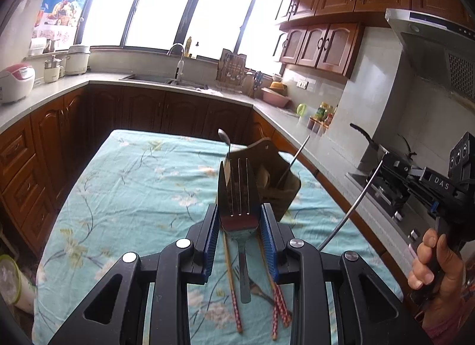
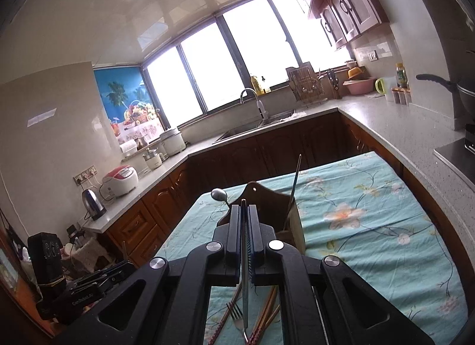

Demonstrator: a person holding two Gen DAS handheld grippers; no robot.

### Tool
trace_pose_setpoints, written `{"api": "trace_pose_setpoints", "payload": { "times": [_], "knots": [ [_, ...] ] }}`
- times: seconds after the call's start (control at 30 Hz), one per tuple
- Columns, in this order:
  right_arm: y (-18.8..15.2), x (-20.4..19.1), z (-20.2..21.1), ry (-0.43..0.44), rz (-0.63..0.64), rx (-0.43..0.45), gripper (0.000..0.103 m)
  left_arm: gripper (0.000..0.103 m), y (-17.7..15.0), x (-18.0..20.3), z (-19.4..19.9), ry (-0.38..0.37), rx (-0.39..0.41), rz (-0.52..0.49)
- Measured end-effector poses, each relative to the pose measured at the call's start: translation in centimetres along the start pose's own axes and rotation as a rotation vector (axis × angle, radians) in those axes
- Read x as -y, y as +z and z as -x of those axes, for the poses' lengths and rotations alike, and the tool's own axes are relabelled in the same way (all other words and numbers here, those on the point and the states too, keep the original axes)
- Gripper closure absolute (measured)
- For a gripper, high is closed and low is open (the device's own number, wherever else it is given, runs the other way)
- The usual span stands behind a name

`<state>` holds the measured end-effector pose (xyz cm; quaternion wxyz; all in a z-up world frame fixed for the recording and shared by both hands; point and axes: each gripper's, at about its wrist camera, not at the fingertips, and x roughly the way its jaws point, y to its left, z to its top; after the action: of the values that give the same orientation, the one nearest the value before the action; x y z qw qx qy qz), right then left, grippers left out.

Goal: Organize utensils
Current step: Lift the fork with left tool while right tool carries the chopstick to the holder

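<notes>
Black tongs fill the foreground of both wrist views. Between the blue pads of the left tongs (image 1: 240, 220) a steel fork (image 1: 239, 196) is pinched across its head, tines pointing up and away, handle hanging below over the table (image 1: 118, 184). The right tongs (image 2: 244, 226) are pressed together on a thin metal utensil (image 2: 244, 279), seen edge-on, whose long stem trails back toward the camera; its kind cannot be told.

Both pieces are held above the floral cloth, short of the brown utensil holder (image 1: 276, 175), which stands toward the far end of the table and already carries a spoon (image 1: 224, 137) and a thin rod (image 1: 294, 160). Loose chopsticks (image 1: 279, 300) and another fork (image 2: 236, 313) lie on the cloth below the tongs.

For a clean drop, each piece is best brought over the open mouth of the holder, tipped so that the hanging handle enters first, and released only once that end is inside the wall. The spoon and rod should be avoided, and the holder is probably light enough to be pushed over by a sideways knock.

"DAS" is read on the right device in the left view. Partial lettering resembling "GenRobot.AI" is seen on the left device in the right view.
</notes>
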<state>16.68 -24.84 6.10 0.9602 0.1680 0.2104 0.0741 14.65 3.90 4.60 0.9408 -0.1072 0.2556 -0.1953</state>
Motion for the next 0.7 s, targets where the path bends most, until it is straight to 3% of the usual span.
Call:
{"api": "trace_pose_setpoints", "payload": {
  "times": [0.43, 0.7],
  "knots": [
    [4.5, 1.3, -1.8, -0.032, -0.018, 0.117, 0.100, 0.077, 4.7, -0.3, -3.9, -0.003, 0.125, 0.015],
    [7.7, 2.7, -4.4, -0.061, -0.035, 0.181, 0.100, 0.077, 7.4, -0.8, -9.3, 0.027, 0.181, 0.065]
  ]
}}
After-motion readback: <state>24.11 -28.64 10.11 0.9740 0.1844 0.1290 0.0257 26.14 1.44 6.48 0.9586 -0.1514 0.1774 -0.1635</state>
